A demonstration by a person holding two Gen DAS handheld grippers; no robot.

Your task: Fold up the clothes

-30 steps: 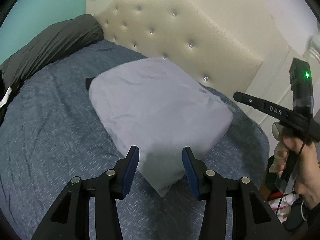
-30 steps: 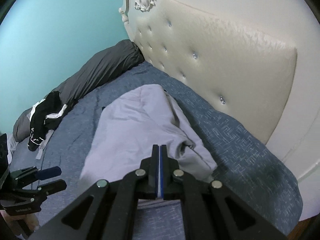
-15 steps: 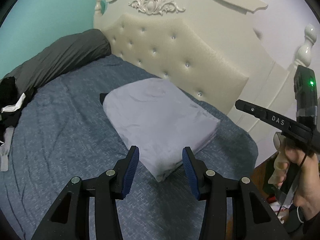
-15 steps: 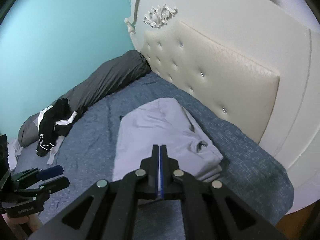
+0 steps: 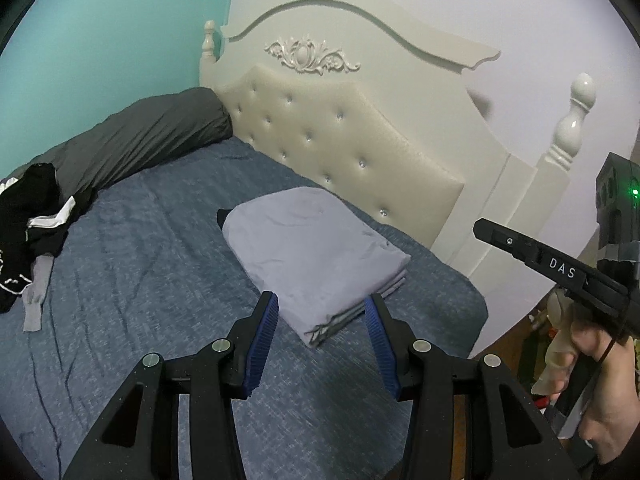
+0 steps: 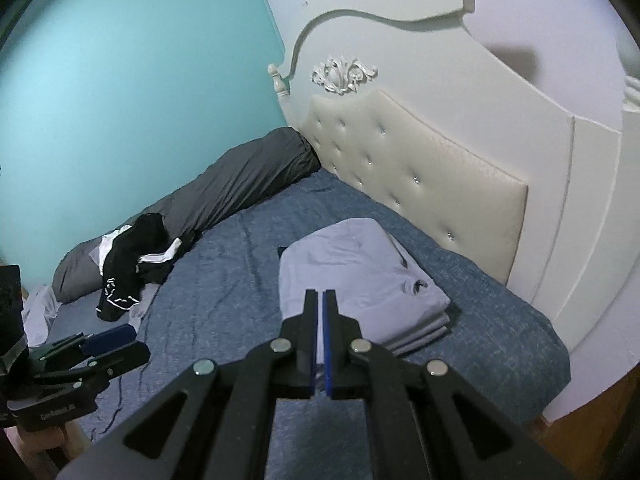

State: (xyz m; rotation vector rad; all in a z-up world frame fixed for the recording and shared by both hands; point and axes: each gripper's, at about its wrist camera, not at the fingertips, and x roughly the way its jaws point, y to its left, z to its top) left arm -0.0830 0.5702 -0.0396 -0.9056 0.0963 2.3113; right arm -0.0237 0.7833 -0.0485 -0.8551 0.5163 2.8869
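One folded lilac garment (image 5: 308, 248) lies on the blue bedspread (image 5: 140, 280) beside the headboard (image 5: 344, 136)

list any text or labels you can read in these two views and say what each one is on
"DAS": white letters on the black finger of the right gripper, seen in the left wrist view.
Small pale print on the body of the left gripper, right wrist view: too blurred to read.
White marks on the black garment by the grey pillow: not legible as text.

Lilac folded shirt (image 5: 312, 248) on heathered blue bedspread (image 5: 140, 280); teal wall (image 6: 120, 100).
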